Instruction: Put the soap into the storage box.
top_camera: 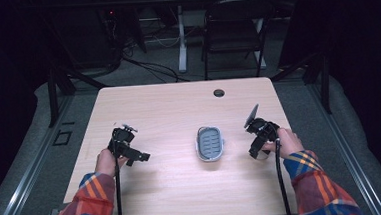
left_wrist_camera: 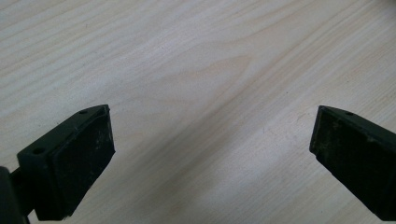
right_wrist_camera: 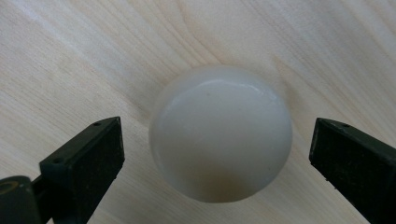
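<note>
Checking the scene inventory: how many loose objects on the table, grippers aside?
2. A grey slotted tray sits mid-table, and a white round object lies between the right gripper's open jaws. Hands may hide more.

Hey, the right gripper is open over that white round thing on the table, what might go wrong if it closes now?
1. The white round object looks smooth and curved, so the right gripper may squeeze it out from between the flat pads and send it rolling across the table.
2. Both jaws stand apart from it with uneven gaps, so one may touch first and nudge it aside.
3. It might roll toward the grey tray.
</note>
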Action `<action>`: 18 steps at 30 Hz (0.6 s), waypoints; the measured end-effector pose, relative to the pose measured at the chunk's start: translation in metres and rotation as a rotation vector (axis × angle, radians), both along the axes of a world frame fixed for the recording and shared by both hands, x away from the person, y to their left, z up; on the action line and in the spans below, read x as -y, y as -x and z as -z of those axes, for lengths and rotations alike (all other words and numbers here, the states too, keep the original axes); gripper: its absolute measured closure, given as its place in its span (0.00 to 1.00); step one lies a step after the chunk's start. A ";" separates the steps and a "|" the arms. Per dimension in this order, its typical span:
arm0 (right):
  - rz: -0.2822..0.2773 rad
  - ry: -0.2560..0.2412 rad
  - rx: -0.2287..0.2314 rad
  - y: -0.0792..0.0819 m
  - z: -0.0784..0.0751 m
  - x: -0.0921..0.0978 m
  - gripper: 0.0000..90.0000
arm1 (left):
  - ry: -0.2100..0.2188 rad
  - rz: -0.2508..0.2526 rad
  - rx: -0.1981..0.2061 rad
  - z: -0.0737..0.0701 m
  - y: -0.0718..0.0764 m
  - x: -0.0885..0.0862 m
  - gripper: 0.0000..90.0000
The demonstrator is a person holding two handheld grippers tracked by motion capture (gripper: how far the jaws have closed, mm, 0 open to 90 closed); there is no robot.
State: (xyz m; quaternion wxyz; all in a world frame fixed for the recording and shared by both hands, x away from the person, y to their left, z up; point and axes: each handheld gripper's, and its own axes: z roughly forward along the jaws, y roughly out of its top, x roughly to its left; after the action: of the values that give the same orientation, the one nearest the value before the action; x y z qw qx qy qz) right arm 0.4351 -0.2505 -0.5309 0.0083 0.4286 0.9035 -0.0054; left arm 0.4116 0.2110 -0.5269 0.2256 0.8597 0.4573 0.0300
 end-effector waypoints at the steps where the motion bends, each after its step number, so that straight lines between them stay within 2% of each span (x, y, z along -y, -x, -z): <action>1: 0.000 0.000 0.000 0.000 0.000 0.000 0.04 | 0.000 0.000 0.000 0.000 0.000 0.000 0.00; 2: -0.012 0.012 -0.004 -0.001 0.000 0.000 0.08 | 0.001 -0.003 0.001 0.000 0.000 0.000 0.00; 3: 0.004 -0.008 0.016 0.000 0.002 0.000 0.11 | -0.004 0.003 0.000 0.000 -0.001 0.000 0.00; 5: -0.012 0.015 -0.006 -0.002 -0.001 0.002 0.16 | -0.001 0.003 -0.003 0.000 0.000 0.001 0.00; 6: 0.009 -0.007 0.020 0.000 0.002 0.002 0.16 | -0.001 0.006 0.002 0.000 0.000 0.001 0.00; 8: -0.005 0.000 0.001 -0.002 0.001 0.003 0.21 | -0.004 0.012 -0.001 0.000 -0.001 0.002 0.00; 12: -0.007 0.020 -0.009 -0.002 0.003 0.003 0.23 | -0.005 0.011 -0.003 0.001 -0.001 0.002 0.00; 18: -0.003 0.009 -0.013 -0.002 0.005 0.003 0.26 | -0.006 0.020 -0.008 0.001 -0.002 0.003 0.00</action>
State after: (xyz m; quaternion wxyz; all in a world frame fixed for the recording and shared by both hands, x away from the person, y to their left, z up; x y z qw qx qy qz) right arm 0.4372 -0.2537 -0.5359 0.0044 0.4270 0.9041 -0.0120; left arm 0.4134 0.2082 -0.5280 0.2216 0.8650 0.4494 0.0258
